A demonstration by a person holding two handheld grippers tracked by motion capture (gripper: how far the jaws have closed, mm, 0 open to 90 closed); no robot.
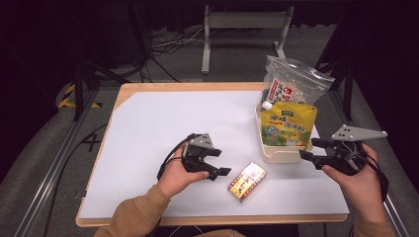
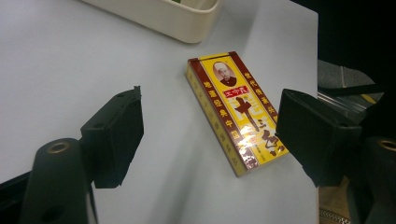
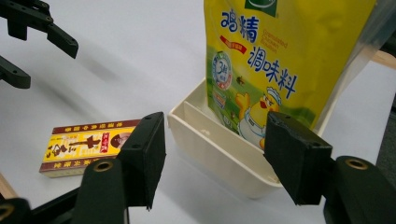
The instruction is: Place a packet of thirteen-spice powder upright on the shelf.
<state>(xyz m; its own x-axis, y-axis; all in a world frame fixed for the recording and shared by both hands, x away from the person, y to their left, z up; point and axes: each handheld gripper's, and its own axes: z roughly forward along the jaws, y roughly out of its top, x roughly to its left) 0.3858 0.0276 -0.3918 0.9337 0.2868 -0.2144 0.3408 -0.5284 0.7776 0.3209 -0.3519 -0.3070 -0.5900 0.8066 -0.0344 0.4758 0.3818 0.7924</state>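
A flat yellow and red box [image 1: 247, 181] [image 2: 238, 112] [image 3: 86, 145] lies on the white table near the front edge. Just left of it my left gripper [image 1: 221, 162] [image 2: 210, 135] is open, its jaws pointing toward the box with nothing between them. A cream bin [image 1: 281, 152] [image 3: 219, 156] at the right holds an upright yellow seasoning pouch [image 1: 287, 124] [image 3: 280, 60] and a clear zip bag [image 1: 291, 84] behind it. My right gripper [image 1: 310, 149] [image 3: 215, 158] stands open beside the bin's near right corner, jaws empty. The left gripper [image 3: 28, 42] also appears far off in the right gripper view.
The white sheet [image 1: 163, 123] covers a wooden table [image 1: 148, 88]; its left and middle stretch is bare. A grey metal stand [image 1: 242, 22] and cables [image 1: 168, 42] sit on the floor beyond the far edge. The box lies close to the bin's front wall.
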